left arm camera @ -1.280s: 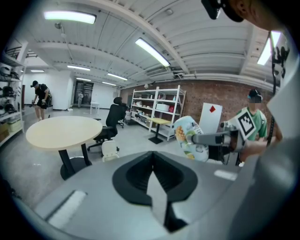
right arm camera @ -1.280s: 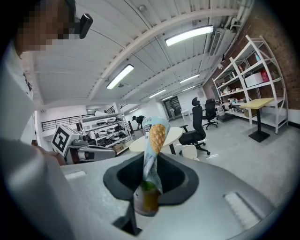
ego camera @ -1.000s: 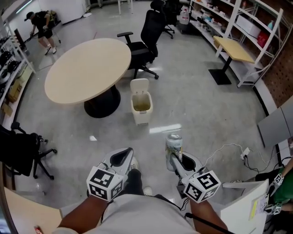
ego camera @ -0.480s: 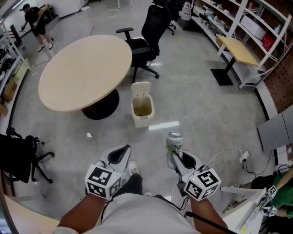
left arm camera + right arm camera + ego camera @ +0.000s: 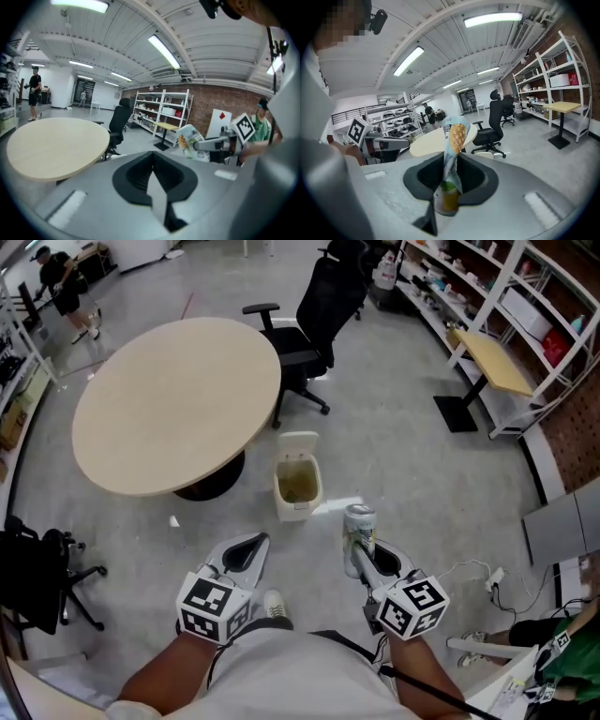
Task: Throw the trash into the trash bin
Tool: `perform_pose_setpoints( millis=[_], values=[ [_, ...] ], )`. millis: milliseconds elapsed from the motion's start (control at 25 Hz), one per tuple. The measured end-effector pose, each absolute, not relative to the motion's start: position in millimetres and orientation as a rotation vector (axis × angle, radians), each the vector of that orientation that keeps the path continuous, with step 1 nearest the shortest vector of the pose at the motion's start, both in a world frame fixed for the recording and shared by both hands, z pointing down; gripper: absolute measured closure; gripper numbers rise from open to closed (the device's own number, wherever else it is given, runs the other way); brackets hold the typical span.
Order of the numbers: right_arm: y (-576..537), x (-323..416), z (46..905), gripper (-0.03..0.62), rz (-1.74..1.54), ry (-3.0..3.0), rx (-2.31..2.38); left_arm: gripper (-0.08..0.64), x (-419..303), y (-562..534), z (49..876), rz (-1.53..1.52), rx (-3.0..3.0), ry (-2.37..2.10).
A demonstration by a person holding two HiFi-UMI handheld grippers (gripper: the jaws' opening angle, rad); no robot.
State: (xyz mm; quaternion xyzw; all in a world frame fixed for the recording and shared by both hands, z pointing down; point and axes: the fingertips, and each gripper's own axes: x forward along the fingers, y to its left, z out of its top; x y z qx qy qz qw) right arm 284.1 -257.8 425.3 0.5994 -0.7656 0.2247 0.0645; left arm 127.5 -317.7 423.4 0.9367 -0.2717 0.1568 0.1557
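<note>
A small cream trash bin (image 5: 298,487) stands on the floor beside the round table, its lid (image 5: 300,442) tipped up and open. My right gripper (image 5: 357,547) is shut on a squashed drink can (image 5: 357,526) with pineapple print, held upright just near and right of the bin. In the right gripper view the can (image 5: 451,159) stands up between the jaws. My left gripper (image 5: 259,544) hangs near and left of the bin, shut with nothing in it. From the left gripper view (image 5: 152,159) the can (image 5: 190,139) shows at the right.
A beige round table (image 5: 173,404) stands left of the bin, a black office chair (image 5: 314,310) behind it. Shelving (image 5: 511,282) and a small desk (image 5: 492,351) line the right side. A cable (image 5: 473,563) lies on the floor at right. Another black chair (image 5: 37,568) is at left.
Both grippers have travelled forward across the floor, and the bin now lies closer to them. The can stays in the right gripper; the left stays shut and empty.
</note>
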Motion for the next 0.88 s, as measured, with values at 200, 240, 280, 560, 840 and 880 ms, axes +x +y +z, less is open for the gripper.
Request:
perform_pose_setpoints(
  millis=[200,240,280,560,840,880],
  values=[
    [-293,274,419,0.523,0.648,-2.317,1.807,0.552,121,-348,420,0.419,2.687,-0.778],
    [-297,271,417,0.523,0.642,-2.32,1.803,0.551,119,-352,420,0.417,2.686,-0.778],
    [-301,269,416,0.523,0.636,-2.322,1.799,0.552,118,-356,421,0.416,2.685,-0.779],
    [-322,267,414,0.523,0.63,-2.314,1.778,0.551,114,-373,419,0.395,2.674,-0.788],
    [-340,271,417,0.523,0.625,-2.332,1.716,0.551,112,-382,427,0.396,2.644,-0.836],
    [-344,271,419,0.523,0.629,-2.336,1.708,0.552,113,-384,428,0.4,2.641,-0.844]
  ],
)
